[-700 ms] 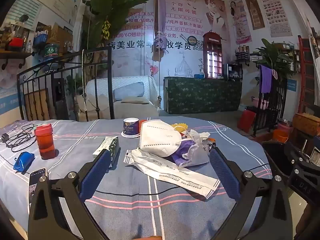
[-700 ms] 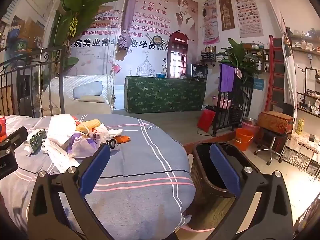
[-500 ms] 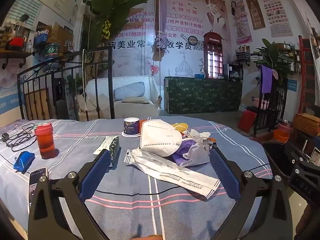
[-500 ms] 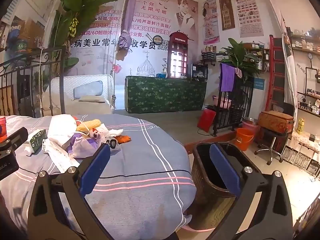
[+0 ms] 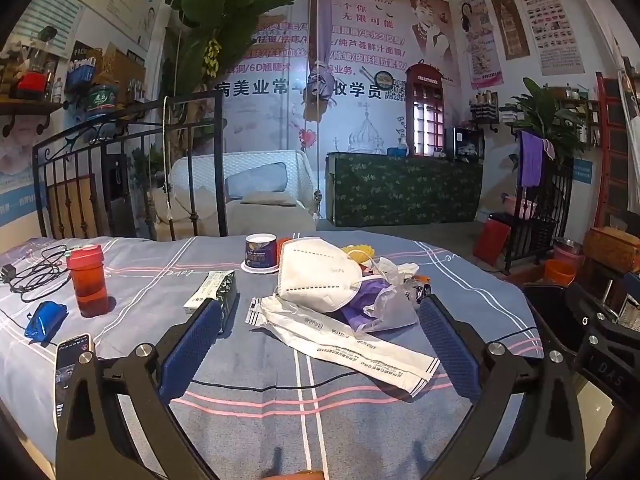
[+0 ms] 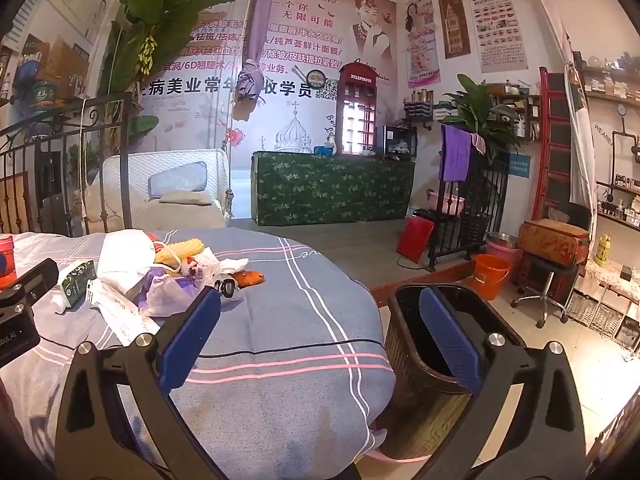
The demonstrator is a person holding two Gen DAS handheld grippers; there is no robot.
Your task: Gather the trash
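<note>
A: Trash [image 5: 340, 304] is seen heaped near the middle of the table [image 5: 360, 412], which is covered by a grey-blue cloth with pink and white stripes. A white face mask [image 5: 316, 276] is laid on top of the heap, with a long white wrapper [image 5: 348, 344] spread out in front and a purple-tinted plastic bag [image 5: 380, 308] beside it.

B: And the grippers?

A: The left gripper [image 5: 320, 340] is held spread wide above the cloth, nothing being pinched. The right gripper [image 6: 320, 340] is likewise spread wide and empty; a dark bin [image 6: 424, 364] is framed behind its right finger, just beside the table edge.

B: What else is laid on the cloth?

A: A red bottle [image 5: 86, 280], a blue pouch [image 5: 44, 318], a phone [image 5: 72, 356], a black cable [image 5: 36, 268], a small tin [image 5: 261, 250] and a green and white packet [image 5: 214, 292] are seen, well apart from the bin.

B: The room?

A: A wall covered in posters [image 6: 440, 20], a green-patterned counter [image 6: 332, 188], leafy plants [image 6: 480, 116] and an orange bucket [image 6: 492, 276] on the tiled floor are shown.
</note>
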